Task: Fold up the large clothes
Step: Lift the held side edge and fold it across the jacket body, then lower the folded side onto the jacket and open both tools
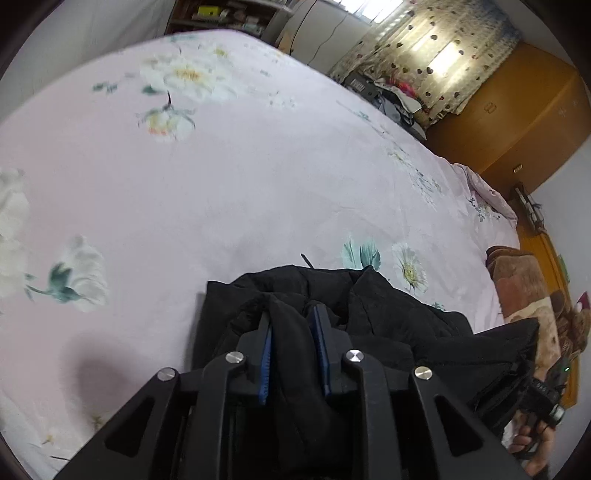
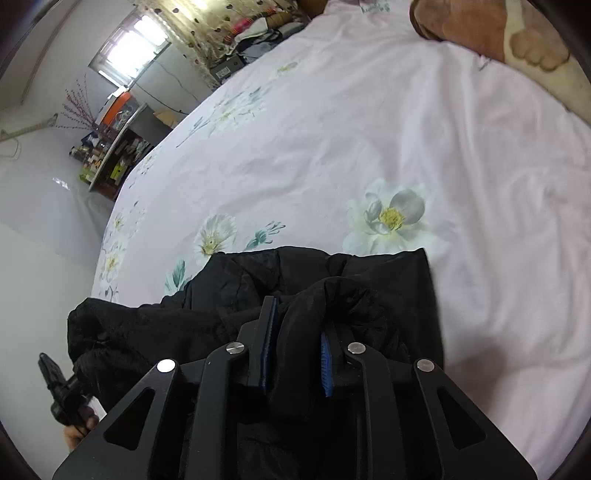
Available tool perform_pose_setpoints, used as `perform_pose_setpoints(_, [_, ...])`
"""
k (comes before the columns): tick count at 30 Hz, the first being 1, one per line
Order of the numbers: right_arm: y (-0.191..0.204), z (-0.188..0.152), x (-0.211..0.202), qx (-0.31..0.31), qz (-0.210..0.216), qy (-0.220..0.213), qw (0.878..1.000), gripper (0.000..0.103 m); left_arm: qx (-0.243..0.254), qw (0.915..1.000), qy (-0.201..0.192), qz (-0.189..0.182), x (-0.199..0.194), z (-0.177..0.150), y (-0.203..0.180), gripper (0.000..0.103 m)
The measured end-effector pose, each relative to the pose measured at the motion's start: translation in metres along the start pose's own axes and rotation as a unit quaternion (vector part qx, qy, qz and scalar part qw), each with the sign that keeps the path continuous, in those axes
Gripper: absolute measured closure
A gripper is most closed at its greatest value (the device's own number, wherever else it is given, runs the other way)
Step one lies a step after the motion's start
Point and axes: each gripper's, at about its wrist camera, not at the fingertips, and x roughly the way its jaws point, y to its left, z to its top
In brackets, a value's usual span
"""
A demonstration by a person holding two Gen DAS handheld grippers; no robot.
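A black padded garment lies bunched at the near edge of a bed with a pale pink floral sheet. My left gripper is shut on a thick fold of the black garment, which fills the gap between its blue-padded fingers. My right gripper is shut on another bunched fold of the same garment. The right gripper also shows at the lower right of the left wrist view, and the left gripper at the lower left of the right wrist view. The garment's far edge rests on the sheet.
A brown and cream plush blanket lies at the bed's right end, also in the right wrist view. A wooden wardrobe, a curtained window, a clothes pile and shelves stand beyond the bed.
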Motion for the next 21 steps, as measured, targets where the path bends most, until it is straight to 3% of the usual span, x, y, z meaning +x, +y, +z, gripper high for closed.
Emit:
perform_pose_setpoints(2, [-0.006, 0.002, -0.002, 0.011, 0.019, 0.000, 1.000, 0.076, -0.017, 0.9995, 0.010, -0.023, -0.003, 0.004, 0.005, 0.069])
perform_pose_setpoints(3, [-0.006, 0.005, -0.009, 0.013, 0.035, -0.005, 0.999, 0.071, -0.023, 0.9990, 0.009, -0.039, -0.010, 0.006, 0.007, 0.065])
perform_pose_setpoints(4, [-0.007, 0.007, -0.019, 0.014, 0.053, -0.012, 0.998, 0.061, -0.026, 0.9984, 0.005, -0.050, -0.017, 0.009, 0.007, 0.055])
perform_pose_setpoints(5, [-0.007, 0.010, -0.028, 0.015, 0.069, -0.018, 0.997, 0.054, -0.029, 0.9980, -0.008, -0.056, -0.027, 0.013, 0.007, 0.041])
perform_pose_setpoints(7, [-0.006, 0.015, -0.053, 0.018, 0.090, -0.053, 0.994, 0.031, -0.026, 0.9961, -0.071, -0.046, -0.058, 0.021, 0.008, 0.030])
perform_pose_setpoints(10, [0.009, 0.014, -0.091, -0.010, 0.066, -0.114, 0.991, 0.031, -0.047, 0.9919, -0.108, -0.048, -0.088, 0.030, 0.011, 0.027])
perform_pose_setpoints(12, [0.027, 0.001, -0.105, -0.051, 0.050, -0.138, 0.988, 0.031, -0.022, 0.9918, -0.114, -0.053, -0.099, 0.026, -0.001, 0.027])
perform_pose_setpoints(16, [0.070, -0.042, -0.094, -0.161, 0.012, -0.138, 0.977, 0.031, 0.071, 0.9896, -0.111, -0.056, -0.095, -0.008, -0.041, 0.027])
perform_pose_setpoints(21, [0.089, -0.085, -0.033, -0.232, -0.025, -0.090, 0.968, 0.031, 0.189, 0.9800, -0.051, -0.038, -0.032, -0.047, -0.102, 0.027])
